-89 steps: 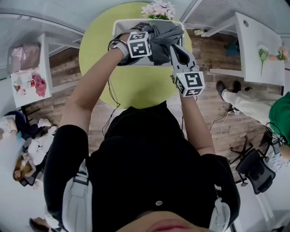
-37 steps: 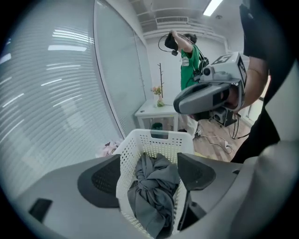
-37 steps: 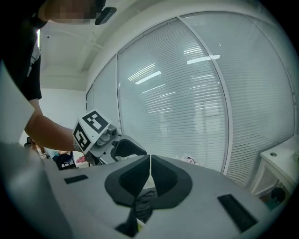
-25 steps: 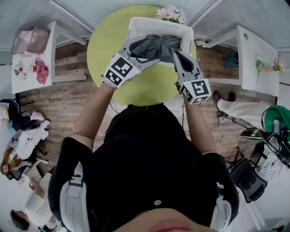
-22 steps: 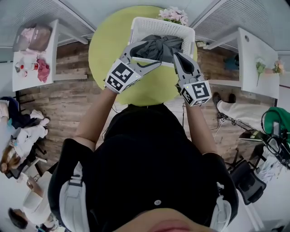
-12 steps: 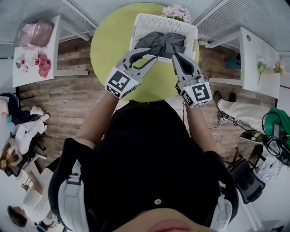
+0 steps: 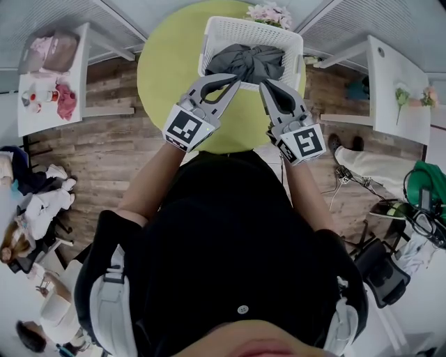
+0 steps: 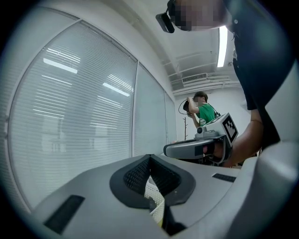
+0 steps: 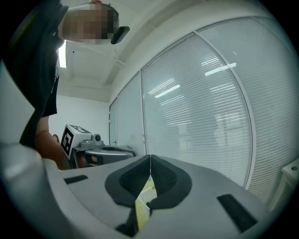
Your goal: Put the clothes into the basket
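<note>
Grey clothing (image 7: 247, 61) lies bundled inside the white lattice basket (image 7: 210, 43), filling most of it, with no part seen hanging outside. The basket stands on the far part of the round yellow-green table (image 7: 167, 66), and pink flowers (image 7: 268, 12) sit just behind its far rim. My left gripper (image 7: 233, 79) is held over the table with its tips just beside the basket's near rim; I cannot tell whether they touch it. Its jaws have just been closing and now meet pad to pad with nothing between them (its own view shows only a sliver of white lattice through the gap below the pads). My right gripper (image 7: 265, 85) is alongside, near the left one, and its tips also reach close to the near rim. Its jaws are likewise together and hold nothing; table colour and a bit of lattice show beneath the pads. Neither gripper has any cloth in it. Around the table is wooden floor (image 7: 104, 150).
</note>
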`<move>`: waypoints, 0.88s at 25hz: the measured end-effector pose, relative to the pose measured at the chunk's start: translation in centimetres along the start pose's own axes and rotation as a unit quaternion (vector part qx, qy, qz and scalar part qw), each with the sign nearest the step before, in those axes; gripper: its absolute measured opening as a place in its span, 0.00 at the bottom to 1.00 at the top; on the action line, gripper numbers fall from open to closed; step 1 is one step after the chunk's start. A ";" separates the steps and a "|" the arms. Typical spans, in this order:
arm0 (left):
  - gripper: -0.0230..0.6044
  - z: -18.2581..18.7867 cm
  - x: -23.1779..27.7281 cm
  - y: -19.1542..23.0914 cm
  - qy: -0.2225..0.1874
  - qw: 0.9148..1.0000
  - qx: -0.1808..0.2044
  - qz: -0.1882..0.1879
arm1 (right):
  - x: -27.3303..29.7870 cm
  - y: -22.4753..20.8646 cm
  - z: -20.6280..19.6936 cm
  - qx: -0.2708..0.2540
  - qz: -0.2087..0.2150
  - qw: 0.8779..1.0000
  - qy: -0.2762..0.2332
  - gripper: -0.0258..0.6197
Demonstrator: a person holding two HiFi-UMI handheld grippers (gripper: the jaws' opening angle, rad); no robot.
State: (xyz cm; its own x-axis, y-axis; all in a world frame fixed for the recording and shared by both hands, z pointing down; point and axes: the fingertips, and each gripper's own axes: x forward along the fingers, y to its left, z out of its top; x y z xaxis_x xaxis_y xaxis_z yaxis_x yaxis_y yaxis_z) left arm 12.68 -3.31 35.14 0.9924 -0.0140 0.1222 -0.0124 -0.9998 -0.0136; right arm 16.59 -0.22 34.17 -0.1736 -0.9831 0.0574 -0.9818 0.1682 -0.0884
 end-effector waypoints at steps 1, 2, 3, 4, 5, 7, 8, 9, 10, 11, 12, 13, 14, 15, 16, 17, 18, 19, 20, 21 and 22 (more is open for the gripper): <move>0.05 0.0 0.0 0.0 -0.001 1.000 -0.001 0.002 | 0.0 0.1 0.0 0.000 0.002 1.000 0.001 0.08; 0.05 0.0 -0.1 0.1 -0.002 1.000 -0.002 0.004 | 0.0 0.2 0.0 0.000 0.003 1.000 0.001 0.08; 0.05 0.0 -0.2 0.1 -0.003 1.000 -0.003 0.005 | 0.0 0.3 0.0 0.000 0.004 1.000 0.002 0.08; 0.05 0.0 -0.2 0.1 -0.003 1.000 -0.004 0.006 | 0.0 0.4 0.0 0.000 0.004 1.000 0.002 0.08; 0.05 0.0 -0.3 0.1 -0.003 1.000 -0.003 0.006 | 0.1 0.4 0.0 0.000 0.003 1.000 0.002 0.08; 0.05 -0.1 -0.2 0.3 -0.002 1.000 -0.001 0.006 | 0.2 0.2 -0.2 -0.001 0.001 1.000 0.001 0.08; 0.05 -0.2 -0.2 0.3 -0.001 1.000 -0.001 0.006 | 0.2 0.1 -0.2 -0.002 0.000 1.000 0.001 0.08; 0.05 -0.3 -0.1 0.4 0.000 1.000 -0.001 0.007 | 0.2 0.0 -0.2 -0.002 -0.002 1.000 0.001 0.08; 0.05 -0.4 -0.1 0.4 0.000 1.000 0.000 0.009 | 0.2 -0.2 -0.3 -0.003 -0.003 1.000 0.001 0.08; 0.05 -0.4 -0.1 0.5 0.000 1.000 0.000 0.012 | 0.2 -0.3 -0.3 -0.003 -0.003 1.000 0.002 0.08; 0.05 -0.4 0.0 0.6 0.000 1.000 0.000 0.014 | 0.3 -0.3 -0.3 -0.004 -0.003 1.000 0.002 0.08; 0.05 -0.4 0.1 0.7 -0.001 1.000 0.000 0.015 | 0.3 -0.4 -0.3 -0.004 -0.003 1.000 0.002 0.08; 0.05 -0.4 0.1 0.7 -0.002 1.000 -0.001 0.015 | 0.4 -0.5 -0.2 -0.005 -0.002 1.000 0.002 0.08; 0.05 -0.4 0.2 0.7 -0.002 1.000 -0.002 0.015 | 0.4 -0.5 -0.2 -0.006 -0.002 1.000 0.003 0.08; 0.05 -0.4 0.2 0.7 -0.003 1.000 -0.003 0.015 | 0.4 -0.5 -0.2 -0.006 -0.003 1.000 0.003 0.08; 0.05 -0.4 0.2 0.7 -0.003 1.000 -0.003 0.015 | 0.5 -0.4 -0.2 -0.007 -0.003 1.000 0.004 0.08; 0.05 -0.3 0.2 0.7 -0.004 1.000 -0.003 0.014 | 0.5 -0.4 -0.2 -0.008 -0.004 1.000 0.005 0.08; 0.05 -0.4 0.2 0.7 -0.004 1.000 -0.004 0.014 | 0.5 -0.3 -0.2 -0.008 -0.004 1.000 0.005 0.08; 0.05 -0.4 0.1 0.7 -0.004 1.000 -0.004 0.013 | 0.6 -0.3 -0.2 -0.008 -0.004 1.000 0.005 0.08; 0.05 -0.4 0.1 0.7 -0.004 1.000 -0.004 0.013 | 0.6 -0.3 -0.3 -0.009 -0.004 1.000 0.006 0.08; 0.05 -0.4 0.2 0.8 -0.005 1.000 -0.004 0.013 | 0.7 -0.3 -0.3 -0.009 -0.004 1.000 0.006 0.08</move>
State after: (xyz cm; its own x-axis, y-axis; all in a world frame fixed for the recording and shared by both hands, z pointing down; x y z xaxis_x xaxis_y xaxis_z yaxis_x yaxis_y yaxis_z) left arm 12.79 -4.09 35.54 0.9928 -0.0394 0.1130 -0.0386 -0.9992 -0.0089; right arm 16.75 -0.91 34.50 -0.1669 -0.9835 0.0695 -0.9843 0.1621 -0.0698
